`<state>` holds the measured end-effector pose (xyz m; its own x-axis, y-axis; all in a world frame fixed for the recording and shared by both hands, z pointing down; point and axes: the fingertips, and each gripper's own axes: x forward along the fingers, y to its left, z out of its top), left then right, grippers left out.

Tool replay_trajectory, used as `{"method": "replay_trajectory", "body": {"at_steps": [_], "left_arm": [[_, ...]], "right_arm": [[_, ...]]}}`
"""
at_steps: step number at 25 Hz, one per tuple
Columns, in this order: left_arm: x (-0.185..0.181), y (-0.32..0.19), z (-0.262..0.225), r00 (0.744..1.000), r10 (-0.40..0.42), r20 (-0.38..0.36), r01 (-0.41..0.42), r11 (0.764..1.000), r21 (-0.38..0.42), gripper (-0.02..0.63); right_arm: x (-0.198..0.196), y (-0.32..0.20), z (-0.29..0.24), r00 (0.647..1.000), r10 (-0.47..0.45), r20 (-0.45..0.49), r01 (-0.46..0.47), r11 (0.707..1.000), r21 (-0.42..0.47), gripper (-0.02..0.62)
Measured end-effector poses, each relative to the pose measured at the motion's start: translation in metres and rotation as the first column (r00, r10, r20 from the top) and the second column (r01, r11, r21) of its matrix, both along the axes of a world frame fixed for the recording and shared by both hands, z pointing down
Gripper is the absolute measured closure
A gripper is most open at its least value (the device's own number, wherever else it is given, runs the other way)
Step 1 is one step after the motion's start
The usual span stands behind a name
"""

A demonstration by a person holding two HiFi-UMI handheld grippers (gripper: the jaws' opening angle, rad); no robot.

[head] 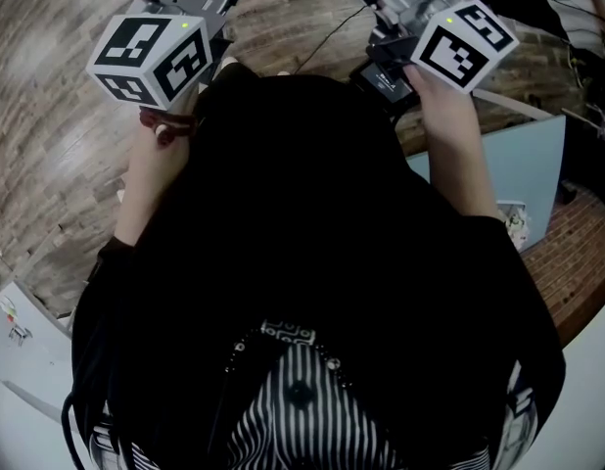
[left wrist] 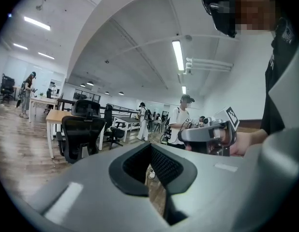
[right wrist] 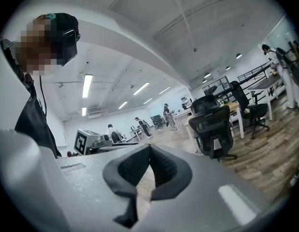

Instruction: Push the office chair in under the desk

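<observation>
Grey left gripper (left wrist: 150, 153) and right gripper (right wrist: 149, 153) are closed, empty. Push the black mesh office chair (left wrist: 82, 132) slowly, straight under the wooden desk (left wrist: 54, 115).

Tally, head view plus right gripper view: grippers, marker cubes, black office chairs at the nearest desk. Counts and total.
Grippers: 2, left gripper and right gripper, both claws shut
Marker cubes: 2
Black office chairs at the desk: 2
Total: 6
</observation>
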<state>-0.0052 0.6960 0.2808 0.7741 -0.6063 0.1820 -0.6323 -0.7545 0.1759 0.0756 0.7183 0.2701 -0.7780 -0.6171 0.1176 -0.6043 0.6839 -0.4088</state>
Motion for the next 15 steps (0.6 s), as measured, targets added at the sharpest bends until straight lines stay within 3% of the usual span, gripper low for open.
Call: {"method": "replay_trajectory", "body": {"at_steps": [8,15], "left_arm": [[0.013,-0.072,0.005,0.999,0.041,-0.024,-0.041,0.999,0.005,0.601],[0.018,-0.087,-0.001,0.997,0.078,-0.023,-0.077,0.995,0.056,0.601]], "right_arm": [[0.011,-0.068,0.008,0.999,0.037,-0.016,-0.038,0.999,-0.032,0.595],[0.013,-0.073,0.000,0.999,0.050,-0.012,-0.050,0.999,-0.010,0.597]]}}
